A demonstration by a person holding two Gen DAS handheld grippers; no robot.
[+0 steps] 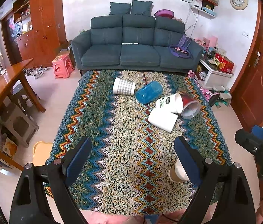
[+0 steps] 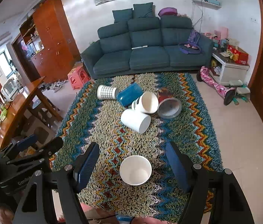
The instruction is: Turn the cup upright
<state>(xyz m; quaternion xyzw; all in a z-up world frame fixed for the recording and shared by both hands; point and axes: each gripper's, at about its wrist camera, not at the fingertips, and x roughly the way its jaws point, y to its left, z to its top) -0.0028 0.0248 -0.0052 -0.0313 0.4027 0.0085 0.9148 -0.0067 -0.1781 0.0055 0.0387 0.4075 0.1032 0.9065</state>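
We see a zigzag rug (image 2: 112,141) on a tile floor, sofa (image 2: 146,54) behind it. Our right gripper (image 2: 131,165) hangs over the near part of the rug, jaws spread wide, holding nothing. Between its fingers, lower down on the rug, stands a paper cup (image 2: 135,169), upright, mouth facing up, white inside, touching neither finger. In the left wrist view the same paper cup (image 1: 178,171) shows its brown side and sits partly hidden behind the right-hand finger of our left gripper (image 1: 133,158). That gripper is also wide open and empty, above bare rug.

Farther back on the rug lies a cluster of tipped cups, all on their sides: a checked cup (image 2: 106,92) at the left, a blue cup (image 2: 129,94) just beside it, a white printed cup (image 2: 146,102) with its mouth toward us, a red cup (image 2: 168,104) touching it on the right, and a plain white cup (image 2: 136,121) nearest to us. The cluster is well apart from both grippers.

A pink stool (image 2: 77,79) stands left of the sofa, and a wooden table (image 2: 19,104) at the left edge.
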